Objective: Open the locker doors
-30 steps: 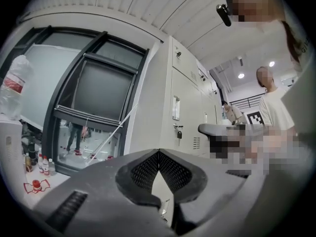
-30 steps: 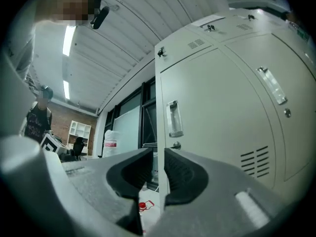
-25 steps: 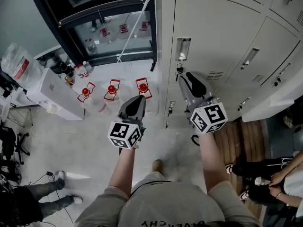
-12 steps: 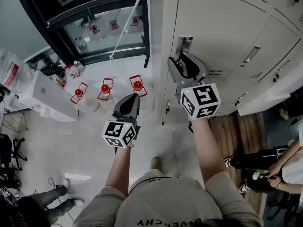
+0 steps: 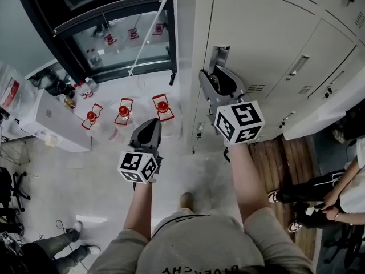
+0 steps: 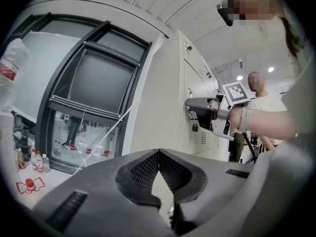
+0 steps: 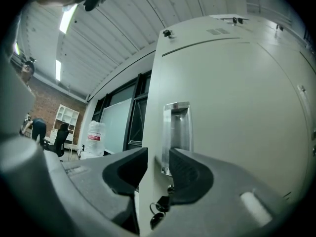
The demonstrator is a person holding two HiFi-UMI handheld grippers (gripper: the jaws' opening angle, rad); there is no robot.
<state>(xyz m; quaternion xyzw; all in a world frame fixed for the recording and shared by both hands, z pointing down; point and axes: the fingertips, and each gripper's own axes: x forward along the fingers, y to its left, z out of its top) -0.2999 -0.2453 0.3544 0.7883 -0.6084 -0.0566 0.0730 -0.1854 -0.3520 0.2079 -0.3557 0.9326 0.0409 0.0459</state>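
Note:
The grey locker door (image 5: 256, 33) at the bank's left end carries a recessed metal handle (image 5: 219, 56) (image 7: 176, 127), with a key and ring (image 7: 159, 209) hanging below it. My right gripper (image 5: 212, 80) (image 7: 158, 164) is at that handle. Its jaws are closing astride the strip of door between the door's left edge and the handle's rim, one jaw on each side, and small gaps still show. My left gripper (image 5: 151, 123) (image 6: 158, 153) hangs left of the lockers in free air, shut on nothing. It also sees the right gripper (image 6: 190, 102) at the door.
More locker doors (image 5: 319, 61) run to the right, one lower with a key (image 5: 198, 131). Red stands (image 5: 123, 112), a white cabinet (image 5: 54, 121) and bottles (image 5: 80, 90) sit on the floor at left, before a glazed frame (image 5: 114, 39). People stand at right (image 5: 336, 193) and lower left (image 5: 57, 247).
My right gripper has risen from near the key to the handle, and its jaws stand wider apart. The left gripper has drifted slightly left and down in the view.

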